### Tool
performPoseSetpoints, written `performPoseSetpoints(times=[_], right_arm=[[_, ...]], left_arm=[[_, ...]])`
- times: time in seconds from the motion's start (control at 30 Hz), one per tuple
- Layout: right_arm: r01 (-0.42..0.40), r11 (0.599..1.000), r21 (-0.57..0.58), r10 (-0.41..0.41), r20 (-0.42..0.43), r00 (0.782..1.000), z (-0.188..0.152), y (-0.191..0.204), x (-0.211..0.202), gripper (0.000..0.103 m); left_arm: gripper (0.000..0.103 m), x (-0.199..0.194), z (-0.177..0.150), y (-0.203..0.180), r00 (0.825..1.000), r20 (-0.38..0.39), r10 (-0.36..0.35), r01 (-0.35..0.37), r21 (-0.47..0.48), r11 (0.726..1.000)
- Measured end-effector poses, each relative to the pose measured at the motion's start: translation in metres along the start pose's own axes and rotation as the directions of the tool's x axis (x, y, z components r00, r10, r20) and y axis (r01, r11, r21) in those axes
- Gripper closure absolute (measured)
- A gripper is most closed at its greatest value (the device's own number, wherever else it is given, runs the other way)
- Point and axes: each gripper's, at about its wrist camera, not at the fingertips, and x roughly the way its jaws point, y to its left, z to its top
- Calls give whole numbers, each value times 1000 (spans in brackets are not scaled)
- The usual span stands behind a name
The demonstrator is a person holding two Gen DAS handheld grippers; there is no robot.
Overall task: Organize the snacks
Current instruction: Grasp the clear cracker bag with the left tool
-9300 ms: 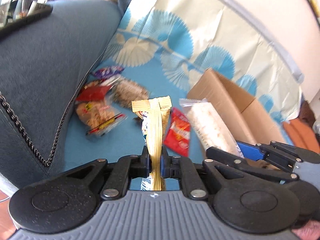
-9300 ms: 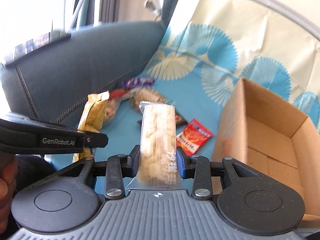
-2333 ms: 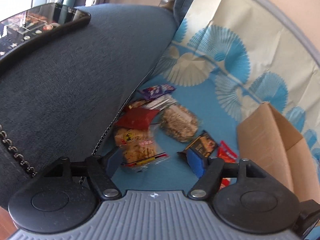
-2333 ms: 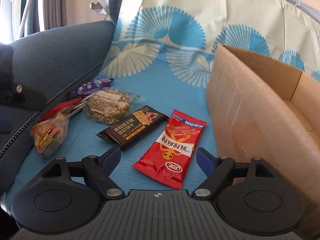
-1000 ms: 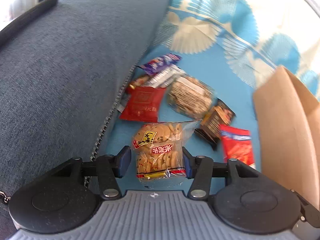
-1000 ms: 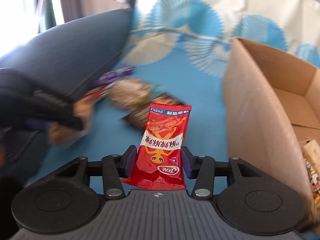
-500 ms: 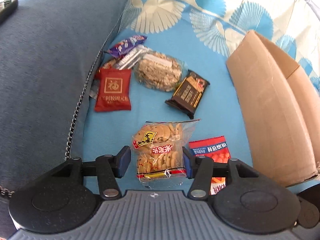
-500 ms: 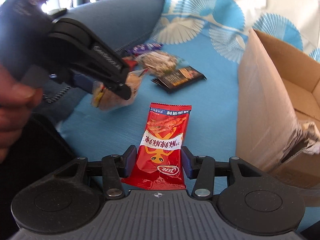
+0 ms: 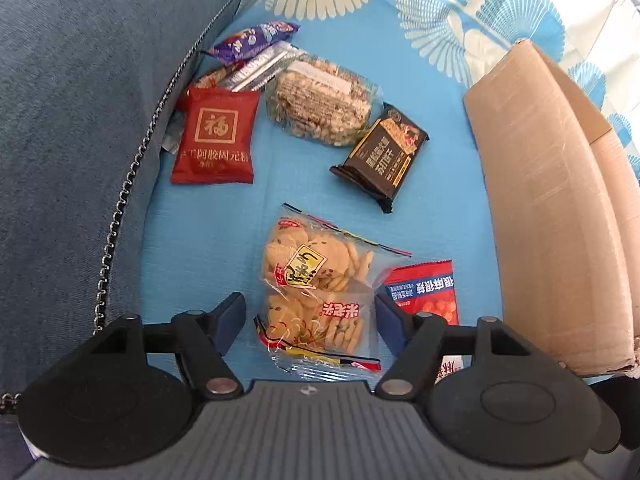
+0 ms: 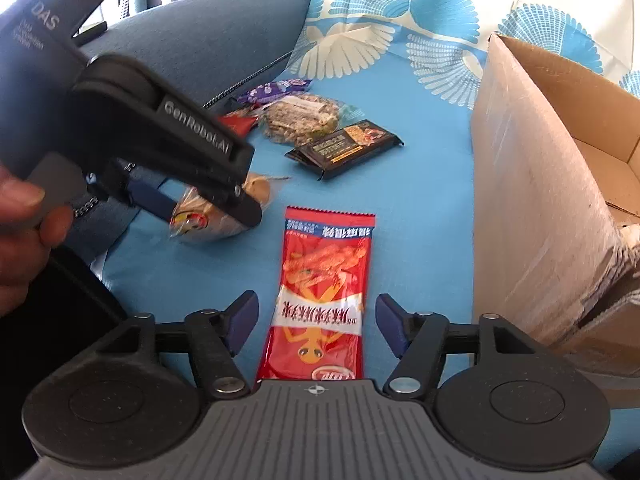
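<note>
A clear bag of round crackers (image 9: 316, 296) lies on the blue cloth between the fingers of my left gripper (image 9: 310, 320). Its jaws are opening and the pads stand off the bag. A red snack packet (image 10: 324, 296) lies flat between the fingers of my right gripper (image 10: 316, 322), whose jaws are also opening, with a gap on each side. In the right wrist view the left gripper (image 10: 208, 210) hangs over the cracker bag (image 10: 208, 220). In the left wrist view the red packet (image 9: 424, 292) lies just right of the crackers.
An open cardboard box (image 10: 532, 184) stands on the right, close to the red packet. A dark red packet (image 9: 216, 140), a seed bar (image 9: 320, 104), a black packet (image 9: 380, 156) and a purple packet (image 9: 252, 40) lie further back. A grey-blue sofa arm (image 9: 80, 120) rises on the left.
Both grippers have widened their jaws and let go: the cracker bag and the red packet now lie loose on the cloth. The left gripper has come lower and tilted more steeply down.
</note>
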Motion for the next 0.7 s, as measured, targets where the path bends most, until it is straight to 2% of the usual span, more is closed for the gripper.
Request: performPoseSetpoints(times=[0.33, 0.4, 0.43, 0.47, 0.53, 0.7], right_arm=[[24, 999, 32, -23, -31, 999, -2, -6, 15, 36], [32, 999, 16, -32, -26, 999, -3, -4, 15, 42], [35, 999, 5, -35, -23, 999, -4, -3, 15, 49], [37, 999, -4, -37, -19, 999, -5, -2, 14, 51], [35, 999, -6, -35, -16, 999, -6, -2, 14, 52], [37, 999, 9, -37, 4, 999, -5, -2, 8, 53]], left_arm=[[27, 7, 1, -7, 1000, -8, 25, -25, 31, 999], [27, 6, 0, -8, 999, -4, 32, -32, 36, 999], [28, 6, 0, -8, 999, -2, 33, -33, 36, 999], [29, 6, 0, -8, 999, 1, 34, -34, 34, 999], [38, 5, 0, -8, 999, 5, 35, -36, 33, 999], [45, 3, -1, -10, 999, 20, 32, -33, 42, 999]])
